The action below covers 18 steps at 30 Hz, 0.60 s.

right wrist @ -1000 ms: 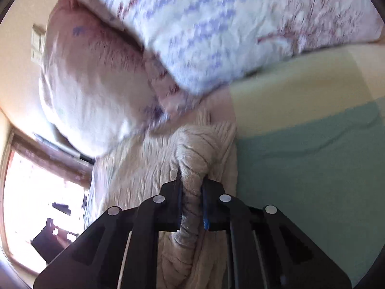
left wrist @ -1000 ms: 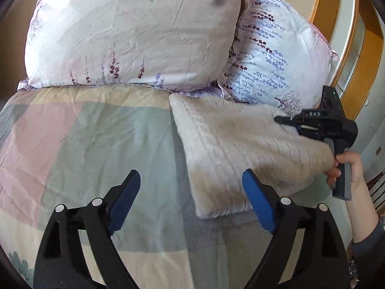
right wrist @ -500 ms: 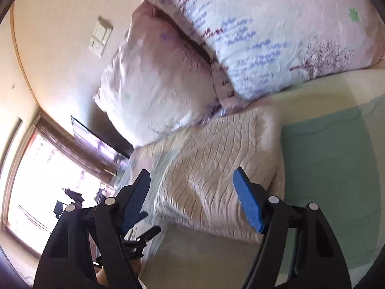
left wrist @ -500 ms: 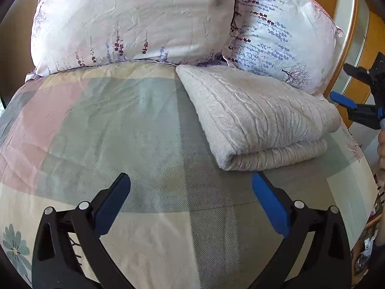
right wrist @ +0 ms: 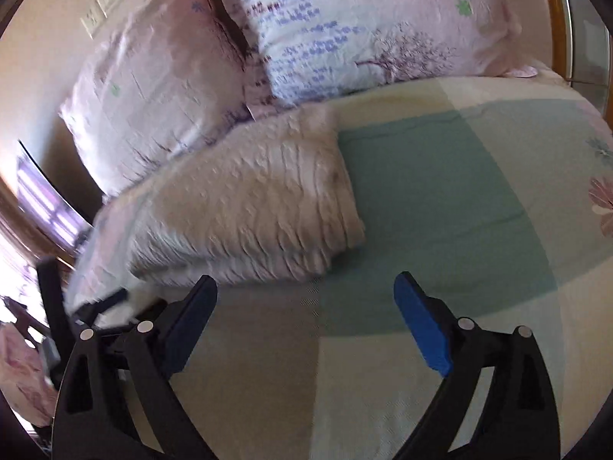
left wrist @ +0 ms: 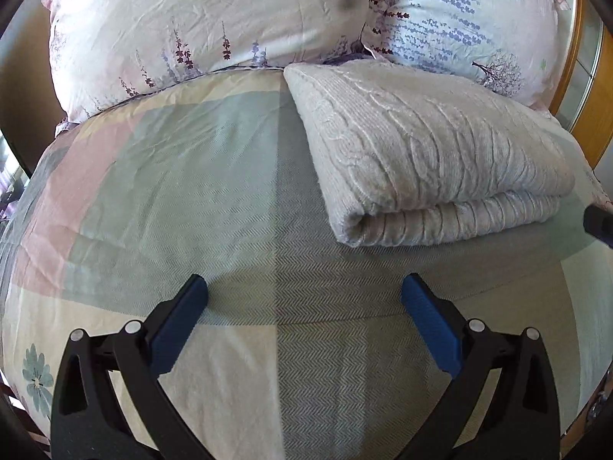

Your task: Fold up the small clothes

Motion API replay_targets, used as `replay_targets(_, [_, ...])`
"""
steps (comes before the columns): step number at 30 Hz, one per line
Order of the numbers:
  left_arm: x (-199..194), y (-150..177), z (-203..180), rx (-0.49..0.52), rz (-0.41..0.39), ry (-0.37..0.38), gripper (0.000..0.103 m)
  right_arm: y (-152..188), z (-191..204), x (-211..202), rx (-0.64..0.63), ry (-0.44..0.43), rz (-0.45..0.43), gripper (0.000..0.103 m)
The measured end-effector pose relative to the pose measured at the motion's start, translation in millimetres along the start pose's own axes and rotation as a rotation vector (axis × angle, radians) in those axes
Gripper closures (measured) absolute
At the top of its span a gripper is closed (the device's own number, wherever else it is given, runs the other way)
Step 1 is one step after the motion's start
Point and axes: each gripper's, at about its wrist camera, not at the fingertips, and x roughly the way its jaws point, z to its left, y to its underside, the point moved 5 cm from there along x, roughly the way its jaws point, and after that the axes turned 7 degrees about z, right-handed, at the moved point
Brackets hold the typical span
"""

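In the left wrist view, the left pillow (left wrist: pixel 199 23) stands at the head of the bed, white with small purple flowers. Below it the bedspread (left wrist: pixel 161 199) lies flat, with blocks of pink, green, grey and cream. Over the grey stripe the left tool (left wrist: pixel 302 299) hovers with its two blue pads wide apart and nothing between them, so it is released. To the right of it lies the folded sweater (left wrist: pixel 433 153), a cream cable-knit piece, folded in layers with the rounded fold toward the camera. Its far edge touches the pillows. Behind the sweater stands the right pillow (left wrist: pixel 467 19), with blue and purple print. At the far right edge a dark piece shows; I cannot tell what it is.

In the right wrist view, which is somewhat blurred, the two pillows (right wrist: pixel 345 30) lean at the wall, and the sweater (right wrist: pixel 249 207) lies left of the middle on the bedspread (right wrist: pixel 440 199). The right tool (right wrist: pixel 306 295) is just in front of the sweater, apart from it, its pads spread wide and holding nothing.
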Motion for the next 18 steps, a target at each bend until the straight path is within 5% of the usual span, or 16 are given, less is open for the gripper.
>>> replay_targets(5, [-0.3,-1.0,1.4,0.001,0.001,-0.001,0.002,12.1,19.2,27.6,-0.082,0.178,0.023,0.001])
replay_targets(11, [-0.1,-0.8,1.4,0.002,0.001,-0.001,0.002,19.4,28.7,39.5,-0.152,0.277,0.062,0.001])
replay_targets(18, [-0.5,-1.0,0.8,0.001,0.001,0.0,0.002,20.2,28.6,37.4,-0.144,0.286,0.058,0.001])
